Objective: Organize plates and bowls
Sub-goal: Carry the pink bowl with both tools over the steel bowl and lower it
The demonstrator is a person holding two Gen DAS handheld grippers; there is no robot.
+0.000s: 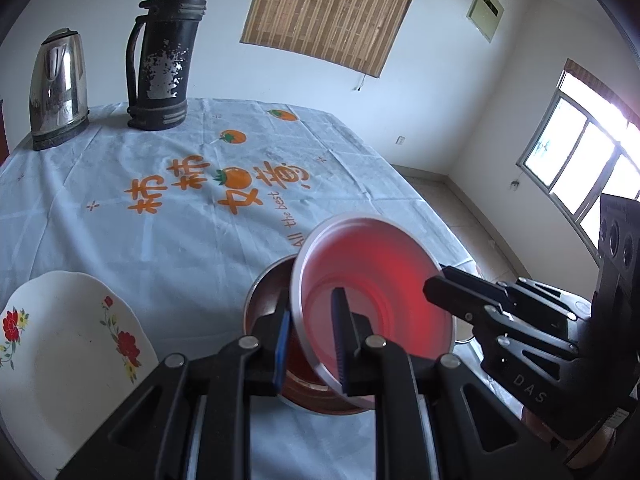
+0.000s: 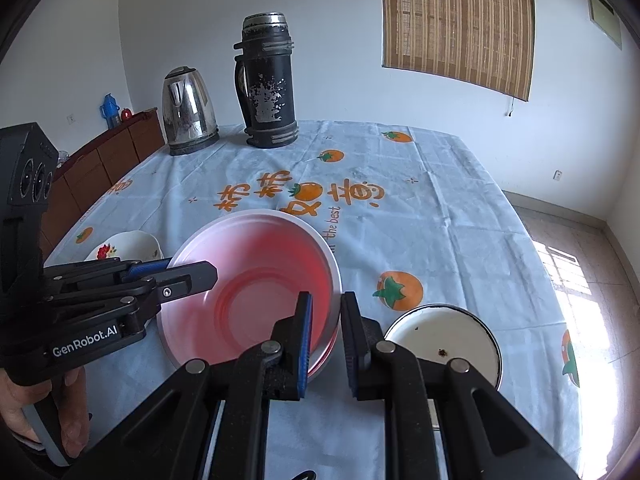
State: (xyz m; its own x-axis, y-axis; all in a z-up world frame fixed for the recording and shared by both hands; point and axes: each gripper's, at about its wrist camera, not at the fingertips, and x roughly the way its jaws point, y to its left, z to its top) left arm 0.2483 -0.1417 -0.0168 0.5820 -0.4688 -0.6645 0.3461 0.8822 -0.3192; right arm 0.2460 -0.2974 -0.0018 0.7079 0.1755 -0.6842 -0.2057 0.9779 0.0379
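Observation:
My left gripper (image 1: 310, 336) is shut on the rim of a translucent pink bowl (image 1: 376, 280) and holds it tilted over a dark red bowl (image 1: 266, 292) on the table. In the right wrist view the pink bowl (image 2: 256, 280) rests inside a stack, with the left gripper (image 2: 188, 270) on its left rim. My right gripper (image 2: 326, 340) straddles the bowl's right rim, fingers slightly apart around it. A white flowered plate (image 1: 68, 344) lies at the left. A white flowered bowl (image 2: 128, 246) sits behind the left gripper. A white enamel dish (image 2: 444, 344) lies at the right.
A steel kettle (image 2: 188, 112) and a black thermos (image 2: 268, 84) stand at the table's far edge. The tablecloth (image 2: 420, 216) bears orange fruit prints. A wooden cabinet (image 2: 104, 156) stands left of the table. The table's right edge drops to a tiled floor.

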